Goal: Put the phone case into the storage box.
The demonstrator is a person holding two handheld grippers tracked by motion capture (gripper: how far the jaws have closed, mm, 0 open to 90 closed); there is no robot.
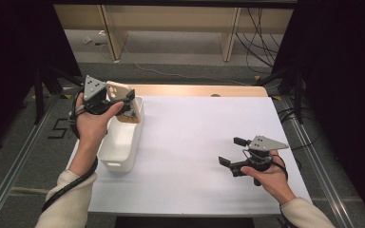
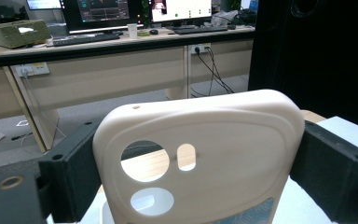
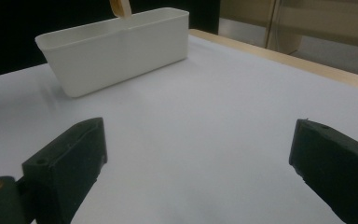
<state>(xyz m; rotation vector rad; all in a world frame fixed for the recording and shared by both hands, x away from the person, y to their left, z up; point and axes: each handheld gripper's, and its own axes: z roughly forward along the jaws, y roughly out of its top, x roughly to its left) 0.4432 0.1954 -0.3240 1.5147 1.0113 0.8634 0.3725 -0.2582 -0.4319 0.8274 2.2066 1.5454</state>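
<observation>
Cream phone case (image 2: 223, 154), white bin (image 1: 121, 142).

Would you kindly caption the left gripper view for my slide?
Left gripper clamps a cream phone case by its edges.

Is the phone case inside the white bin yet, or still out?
Out: the phone case is clamped in the left gripper above the white bin's far end.

Office-style lab, set up for recording. Long desk (image 2: 121, 44) against the far side carries monitors (image 2: 103, 11), keyboards (image 2: 81, 39), a paper cup (image 2: 132, 31). Wall sockets (image 2: 31, 70) beneath, cables (image 1: 261, 40) trailing loose over grey carpet. Work bench (image 1: 204, 142) has a white cover, flanked by black curtains (image 1: 342, 71) and metal floor rails (image 1: 9, 175).
</observation>
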